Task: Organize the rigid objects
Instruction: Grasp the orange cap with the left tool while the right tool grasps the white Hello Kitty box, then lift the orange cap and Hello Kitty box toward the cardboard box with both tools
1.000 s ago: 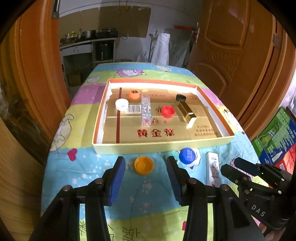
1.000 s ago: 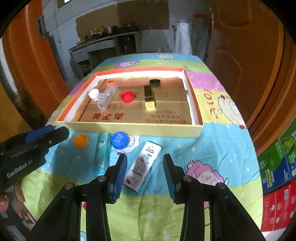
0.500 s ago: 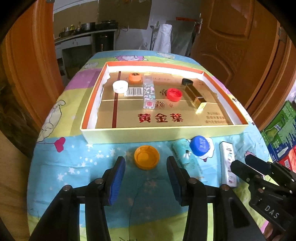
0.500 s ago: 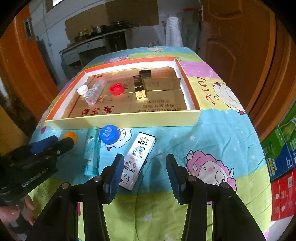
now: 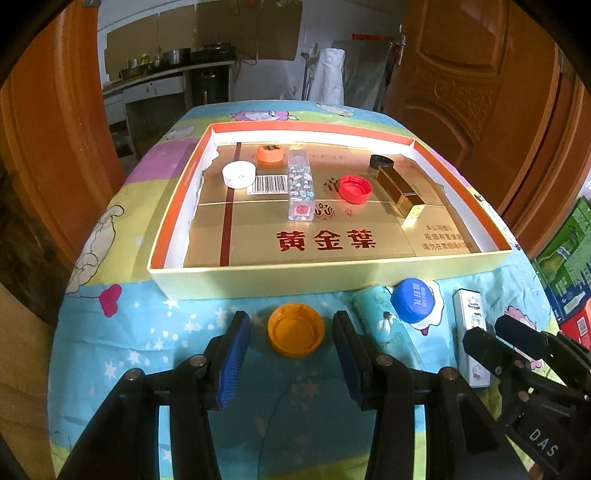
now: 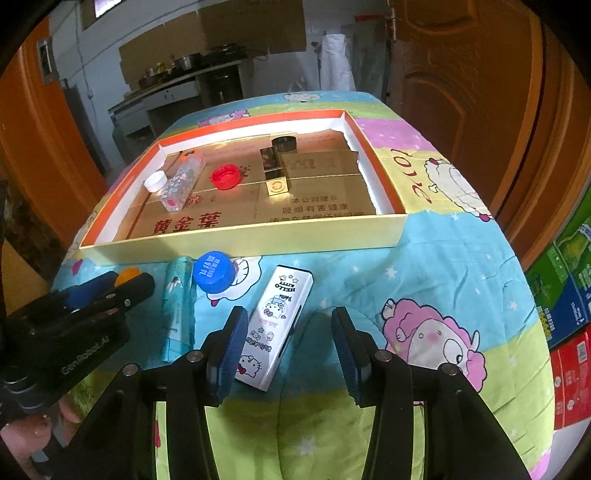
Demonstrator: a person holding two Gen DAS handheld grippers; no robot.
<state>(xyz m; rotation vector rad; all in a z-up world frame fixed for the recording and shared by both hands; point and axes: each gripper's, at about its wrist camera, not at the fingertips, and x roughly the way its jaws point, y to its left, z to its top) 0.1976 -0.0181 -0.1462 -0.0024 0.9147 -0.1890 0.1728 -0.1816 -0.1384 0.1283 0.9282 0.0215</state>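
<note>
In tray (image 5: 258, 282): white cap (image 5: 238, 175), orange cap (image 5: 270, 153), clear box (image 5: 300, 188), red cap (image 5: 355, 188), gold box (image 5: 400, 192), black lid (image 5: 381, 161).

Left on table's near edge: yellow cap (image 5: 296, 334), between wide-open left gripper (image 5: 291, 352) fingers; teal tube (image 6: 179, 306); blue cap (image 6: 214, 272); Hello Kitty box (image 6: 275, 325), partly between wide-open right gripper (image 6: 290, 350) fingers.

A table draped in a bright cartoon-print cloth (image 5: 122, 332) is filling the foreground. Orange-brown wooden doors (image 5: 461, 85) are flanking it, 1 on the left (image 6: 33, 122) and carved panels on the right. Beyond, a white wall (image 5: 122, 22) is carrying sheets of brown cardboard (image 5: 236, 33), and a counter (image 5: 147, 79) is holding pots along the far side. A white bag (image 5: 330, 77) is hanging near the doorway. Green and red cartons (image 6: 569, 291) are sitting stacked on the floor at right. Daylight is washing in softly from the back.
</note>
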